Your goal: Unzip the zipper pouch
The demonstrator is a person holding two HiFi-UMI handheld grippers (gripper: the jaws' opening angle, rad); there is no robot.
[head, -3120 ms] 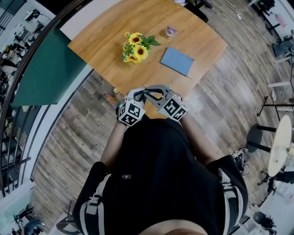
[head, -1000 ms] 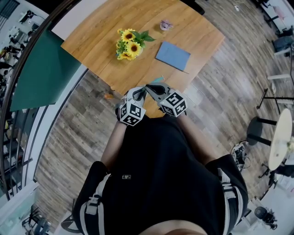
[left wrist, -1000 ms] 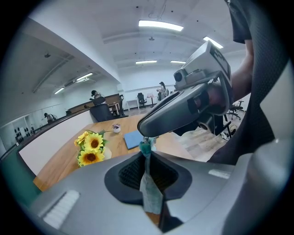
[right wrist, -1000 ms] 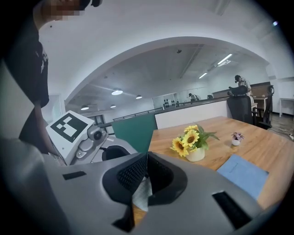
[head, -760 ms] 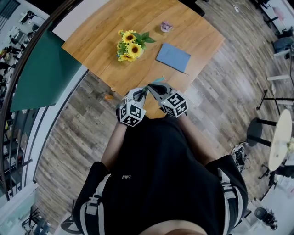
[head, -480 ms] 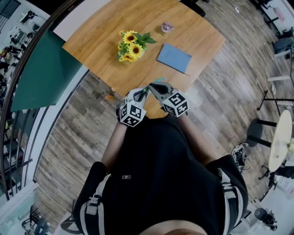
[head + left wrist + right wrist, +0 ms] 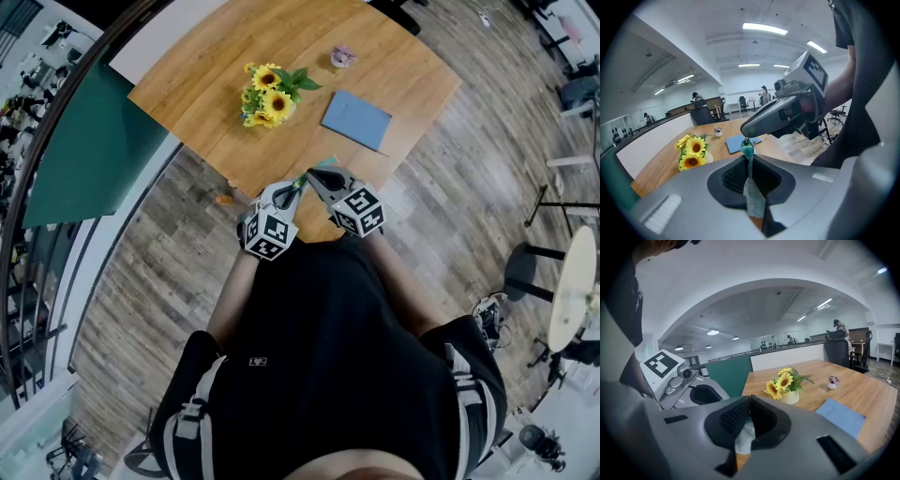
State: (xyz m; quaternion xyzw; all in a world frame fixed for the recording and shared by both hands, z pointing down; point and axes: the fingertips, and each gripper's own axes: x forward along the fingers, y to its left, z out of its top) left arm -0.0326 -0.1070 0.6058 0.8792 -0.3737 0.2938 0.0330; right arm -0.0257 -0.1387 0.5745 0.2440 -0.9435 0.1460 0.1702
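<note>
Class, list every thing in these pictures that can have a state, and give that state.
left gripper: shut on the zipper pouch
right gripper: shut on the zipper pouch
zipper pouch: held between both grippers; zip open or closed cannot be told
blue notebook: closed, flat on the table
sunflower vase: upright
small potted plant: upright

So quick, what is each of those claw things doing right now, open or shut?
Left gripper: shut on the zipper pouch.
Right gripper: shut on the zipper pouch too.
</note>
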